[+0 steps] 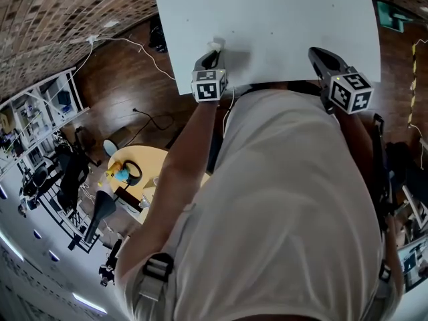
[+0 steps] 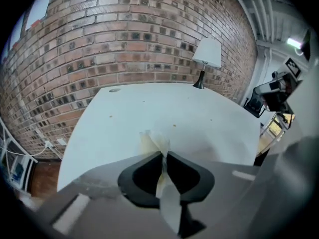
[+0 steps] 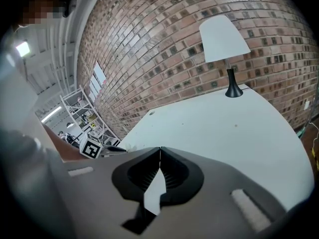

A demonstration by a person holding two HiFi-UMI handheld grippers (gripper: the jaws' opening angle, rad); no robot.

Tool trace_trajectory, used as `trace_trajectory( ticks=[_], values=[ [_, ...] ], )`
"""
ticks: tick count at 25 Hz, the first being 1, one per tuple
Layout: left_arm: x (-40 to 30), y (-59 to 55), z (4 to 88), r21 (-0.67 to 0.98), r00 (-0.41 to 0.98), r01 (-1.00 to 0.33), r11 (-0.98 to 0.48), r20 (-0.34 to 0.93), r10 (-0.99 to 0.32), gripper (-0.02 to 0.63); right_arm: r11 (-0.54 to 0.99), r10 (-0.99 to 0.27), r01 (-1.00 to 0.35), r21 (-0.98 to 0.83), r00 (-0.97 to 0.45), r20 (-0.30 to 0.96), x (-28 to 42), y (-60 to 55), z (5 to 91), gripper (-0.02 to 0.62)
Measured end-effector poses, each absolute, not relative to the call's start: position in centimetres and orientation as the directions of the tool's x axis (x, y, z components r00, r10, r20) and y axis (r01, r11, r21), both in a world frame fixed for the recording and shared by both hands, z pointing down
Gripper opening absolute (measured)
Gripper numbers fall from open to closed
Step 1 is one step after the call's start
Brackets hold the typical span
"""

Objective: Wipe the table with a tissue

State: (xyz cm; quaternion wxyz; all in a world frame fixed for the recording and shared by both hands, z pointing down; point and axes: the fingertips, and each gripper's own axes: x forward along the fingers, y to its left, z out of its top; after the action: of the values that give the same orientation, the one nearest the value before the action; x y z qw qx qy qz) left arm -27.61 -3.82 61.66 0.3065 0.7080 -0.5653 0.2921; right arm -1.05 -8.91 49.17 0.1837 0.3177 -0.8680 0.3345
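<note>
The wiping step is in hand. The left gripper (image 2: 164, 156) has its jaws pinched to a narrow gap on the tissue (image 2: 153, 142). The tissue is a crumpled pale wad that sticks out just ahead of the jaw tips, and a strip of it trails back between the jaws. In the head view the wad sits at the jaw tips over the near part of the white worktop (image 1: 281, 19). It seems to rest on the surface, though these angles do not show whether it presses there.

The right gripper (image 3: 159, 151) has its jaws closed tip to tip with nothing between them, and only bare worktop lies ahead of them.

The next move likely calls for a firm pinch and the wad pressed flat while it is dragged across the surface ahead of the jaws. A few small specks (image 2: 174, 126) show there, and the tissue must not slip out.
</note>
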Motion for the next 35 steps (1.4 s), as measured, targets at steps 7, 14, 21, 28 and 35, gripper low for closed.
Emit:
trace_trajectory(
  ticks=[7,14,21,28,35],
  values=[
    [-22.4,-3.7,59.3,0.290,0.372,-0.928,-0.235,0.670,-0.642,0.044,0.583,-0.419,-0.659,-0.475,-0.745,0.519,-1.2,-9.6,48.9,0.009],
    [-27.9,-5.3,58.5,0.429,0.203,-0.895,0.125,0.639,-0.742,0.046,0.587,-0.411,-0.646,-0.488,-0.757,0.508,-0.9,-9.4,49.0,0.009],
    [-27.6,-8.9,58.5,0.287,0.201,-0.958,-0.003,0.665,-0.719,0.046,0.552,-0.444,-0.670,-0.497,-0.740,0.505,1.1,-9.4,49.2,0.009],
    [-27.0,-10.4,60.2,0.034,0.107,-0.992,-0.124,0.755,-0.646,0.046,0.499,-0.486,-0.698,-0.513,-0.716,0.502,3.7,-9.1,49.2,0.009],
    [-26.2,-11.3,60.7,-0.019,0.074,-0.990,-0.138,0.769,-0.634,0.046,0.471,-0.511,-0.714,-0.518,-0.699,0.499,5.4,-8.9,49.1,0.009]
  ],
)
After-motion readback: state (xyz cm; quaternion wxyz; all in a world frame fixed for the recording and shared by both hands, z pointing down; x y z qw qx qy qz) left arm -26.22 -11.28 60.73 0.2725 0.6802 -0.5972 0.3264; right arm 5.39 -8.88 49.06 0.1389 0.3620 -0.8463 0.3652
